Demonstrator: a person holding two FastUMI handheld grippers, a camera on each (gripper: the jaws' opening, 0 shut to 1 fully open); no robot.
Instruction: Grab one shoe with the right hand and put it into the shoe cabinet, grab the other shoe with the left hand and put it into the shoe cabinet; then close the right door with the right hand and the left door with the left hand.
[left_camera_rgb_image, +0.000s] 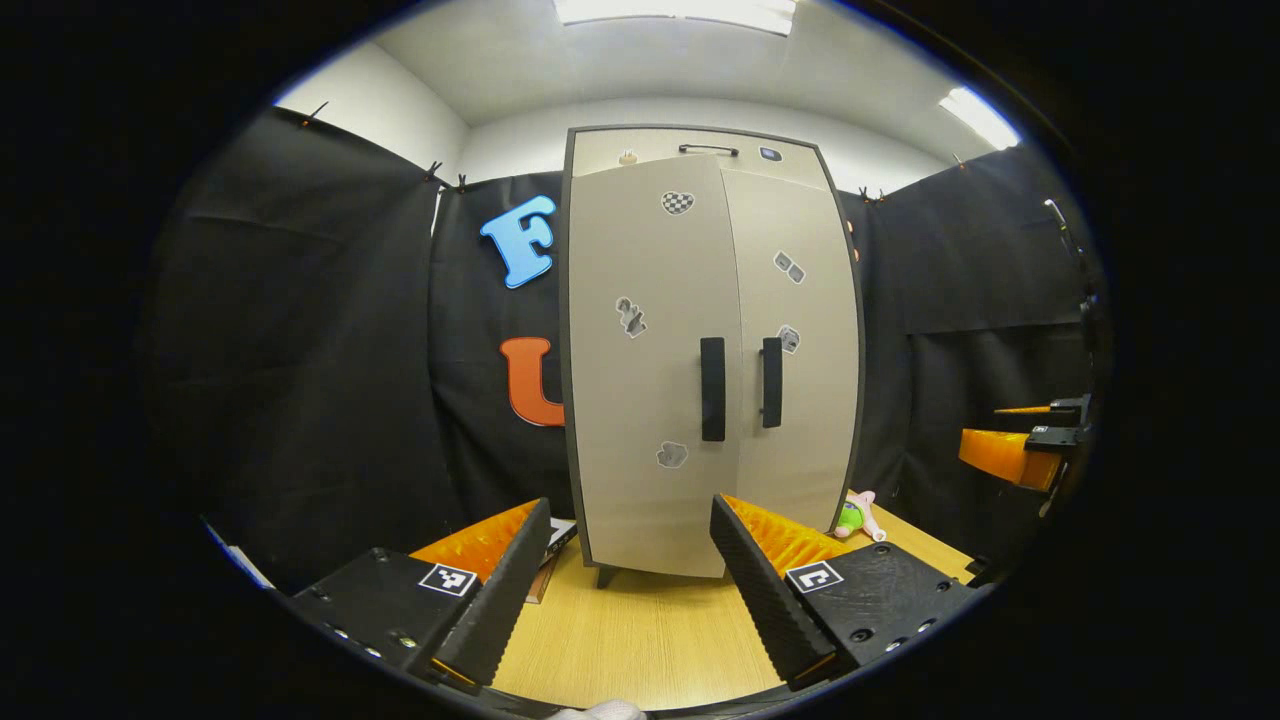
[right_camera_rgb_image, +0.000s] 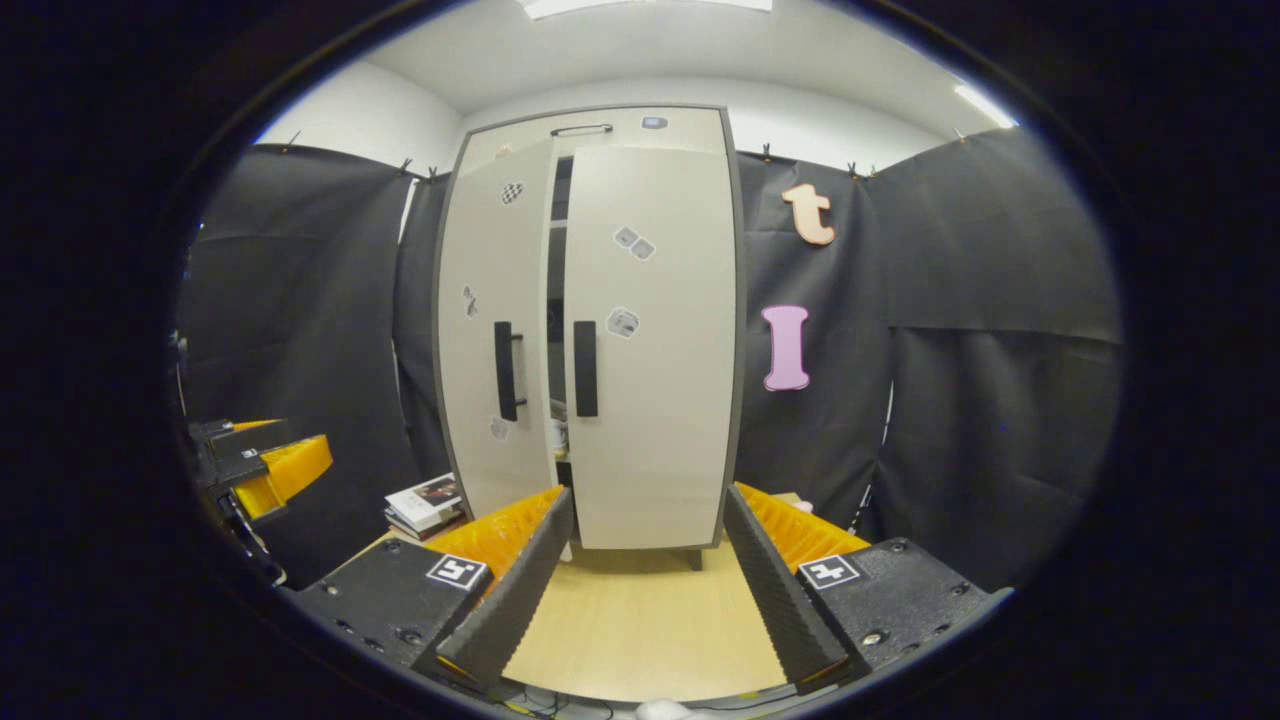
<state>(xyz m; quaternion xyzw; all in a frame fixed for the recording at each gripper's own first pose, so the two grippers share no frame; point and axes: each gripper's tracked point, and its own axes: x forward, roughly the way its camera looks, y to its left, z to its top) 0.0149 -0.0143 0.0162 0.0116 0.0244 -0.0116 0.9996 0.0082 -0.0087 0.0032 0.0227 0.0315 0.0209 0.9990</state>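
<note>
A black cloth wall rings a booth where a cabinet (left_camera_rgb_image: 700, 350) stands on a pale wooden table (left_camera_rgb_image: 650, 630). The right door (right_camera_rgb_image: 650, 350) sits flush, while the left door (right_camera_rgb_image: 495, 330) stands a little ajar, a dark slit showing between the two in the right gripper view; in the left gripper view they look almost shut. No shoe lies on the table, and something pale shows through the slit low down, too small to name, so the shoes are probably already inside and the left door is likely the last step. The left gripper (left_camera_rgb_image: 625, 570) faces that door with its fingers spread wide and nothing between them, placed well for a push near the left handle (left_camera_rgb_image: 712, 388). The right gripper (right_camera_rgb_image: 645, 580) also gapes empty, held back from the cabinet, apparently done. Books (right_camera_rgb_image: 425, 505) are stacked left of the cabinet and a small toy (left_camera_rgb_image: 858, 515) lies at its right foot, both clear of the doors.
</note>
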